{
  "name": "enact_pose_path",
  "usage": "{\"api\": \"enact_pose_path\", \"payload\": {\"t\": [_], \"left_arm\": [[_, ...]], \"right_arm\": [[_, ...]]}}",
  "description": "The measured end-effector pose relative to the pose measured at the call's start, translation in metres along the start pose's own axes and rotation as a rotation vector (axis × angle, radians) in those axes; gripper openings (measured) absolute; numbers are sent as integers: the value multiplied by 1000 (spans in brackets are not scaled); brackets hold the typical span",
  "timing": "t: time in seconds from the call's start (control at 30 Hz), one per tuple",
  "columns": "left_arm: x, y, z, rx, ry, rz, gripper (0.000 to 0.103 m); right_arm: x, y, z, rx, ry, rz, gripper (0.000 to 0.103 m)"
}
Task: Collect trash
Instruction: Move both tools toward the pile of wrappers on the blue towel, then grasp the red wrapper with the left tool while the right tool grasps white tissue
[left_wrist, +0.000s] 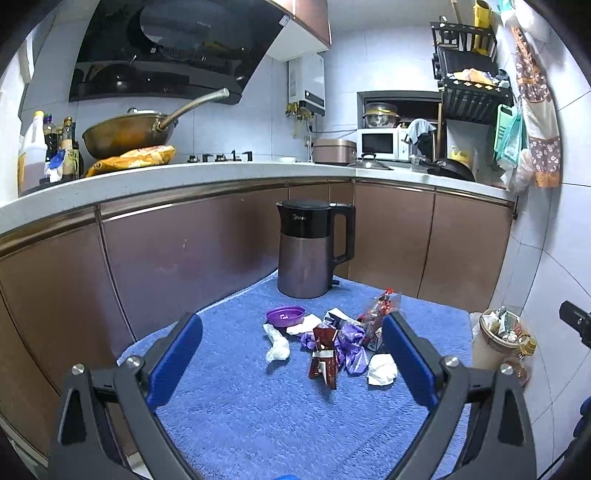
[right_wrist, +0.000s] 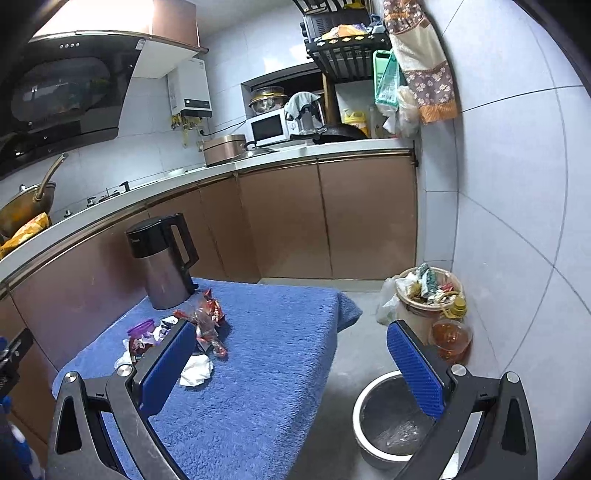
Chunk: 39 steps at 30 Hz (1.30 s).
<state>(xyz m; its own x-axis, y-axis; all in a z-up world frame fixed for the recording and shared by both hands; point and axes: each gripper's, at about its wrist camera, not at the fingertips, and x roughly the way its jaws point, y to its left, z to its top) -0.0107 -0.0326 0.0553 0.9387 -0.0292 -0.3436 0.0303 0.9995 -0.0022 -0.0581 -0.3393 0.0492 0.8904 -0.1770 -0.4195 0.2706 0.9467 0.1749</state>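
A heap of trash lies on a blue towel-covered table (left_wrist: 240, 406): a dark red wrapper (left_wrist: 325, 356), purple crumpled plastic (left_wrist: 352, 349), a white tissue (left_wrist: 382, 369), a twisted white tissue (left_wrist: 277, 343), a clear bag with red sweets (left_wrist: 380, 310) and a purple lid (left_wrist: 285, 315). My left gripper (left_wrist: 291, 363) hovers open just in front of the heap, holding nothing. My right gripper (right_wrist: 291, 369) is open and empty, over the table's right edge. Its left finger hides part of the heap; the white tissue (right_wrist: 196, 371) and red sweets bag (right_wrist: 208, 321) show. A metal trash bin (right_wrist: 391, 421) stands on the floor below it.
A dark electric kettle (left_wrist: 312, 247) stands at the table's far end. A full beige waste basket (right_wrist: 428, 295) and an oil bottle (right_wrist: 450, 336) sit by the wall on the right. Brown cabinets (left_wrist: 184, 251) and a worktop with a wok (left_wrist: 129, 133) run behind.
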Motion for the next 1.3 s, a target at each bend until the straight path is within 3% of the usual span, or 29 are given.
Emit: {"api": "enact_pose_path", "payload": {"t": [0.23, 0.4, 0.8, 1.1, 1.3], "left_arm": [[31, 7, -6, -17, 45, -1, 98], [52, 13, -12, -30, 74, -9, 98], [100, 33, -25, -54, 140, -7, 98], [152, 40, -43, -61, 300, -159, 98], [194, 13, -42, -24, 382, -280, 96]], "right_arm": [[19, -3, 5, 51, 67, 89, 103], [26, 4, 10, 71, -2, 113, 103], [63, 26, 10, -19, 70, 75, 103], [129, 64, -14, -136, 242, 154, 103], [194, 99, -47, -196, 402, 275, 91]]}}
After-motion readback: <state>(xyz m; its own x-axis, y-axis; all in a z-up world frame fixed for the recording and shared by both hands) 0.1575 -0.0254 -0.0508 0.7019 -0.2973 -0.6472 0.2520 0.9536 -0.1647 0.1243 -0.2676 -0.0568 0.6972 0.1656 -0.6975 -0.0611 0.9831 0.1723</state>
